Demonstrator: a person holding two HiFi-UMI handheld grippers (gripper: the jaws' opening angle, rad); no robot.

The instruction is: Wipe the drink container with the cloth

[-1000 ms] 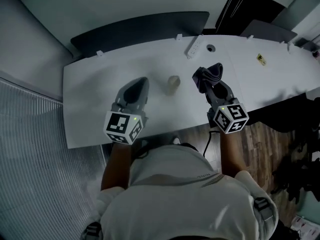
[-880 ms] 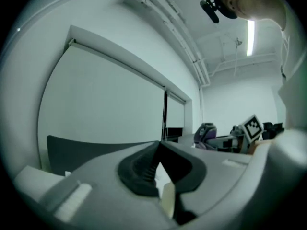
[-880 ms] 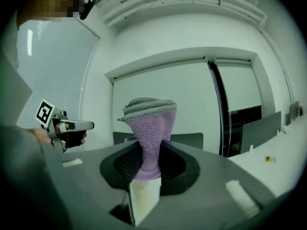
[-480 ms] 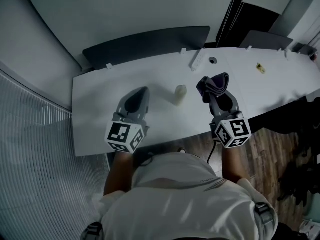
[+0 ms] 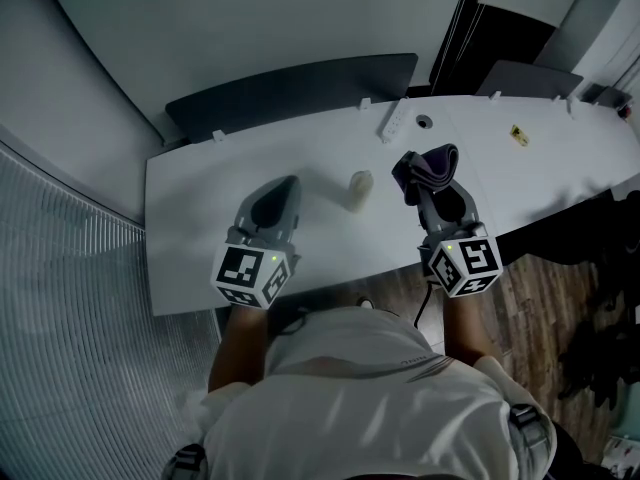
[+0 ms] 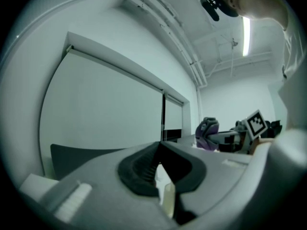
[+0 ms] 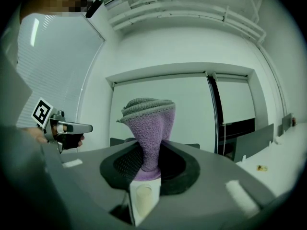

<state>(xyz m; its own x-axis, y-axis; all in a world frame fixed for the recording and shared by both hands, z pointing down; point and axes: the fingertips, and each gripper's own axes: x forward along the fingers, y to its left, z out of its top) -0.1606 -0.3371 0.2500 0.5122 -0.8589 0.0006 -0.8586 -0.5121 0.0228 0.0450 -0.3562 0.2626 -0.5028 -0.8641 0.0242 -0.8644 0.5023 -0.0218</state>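
A small pale drink container point(image 5: 361, 190) stands upright on the white table point(image 5: 200, 228), between my two grippers. My left gripper point(image 5: 289, 184) is to its left, jaws shut with nothing between them; in the left gripper view the tips point(image 6: 159, 146) meet. My right gripper point(image 5: 425, 174) is to the container's right, shut on a purple and grey cloth point(image 5: 428, 166) that sticks up out of the jaws point(image 7: 149, 133). Neither gripper touches the container. From the left gripper view, the cloth point(image 6: 206, 133) and the right gripper's marker cube point(image 6: 256, 124) show at the right.
A white power strip point(image 5: 392, 120) and a round cable port point(image 5: 425, 122) lie at the table's far edge, a small yellow item point(image 5: 519, 135) farther right. A dark panel point(image 5: 290, 93) runs behind the table. The person's torso fills the near side; wood floor lies right.
The head view shifted between one second ago and half a second ago, so table and container sit slightly right in frame. The grippers keep their places beside the container; the cloth stays held.
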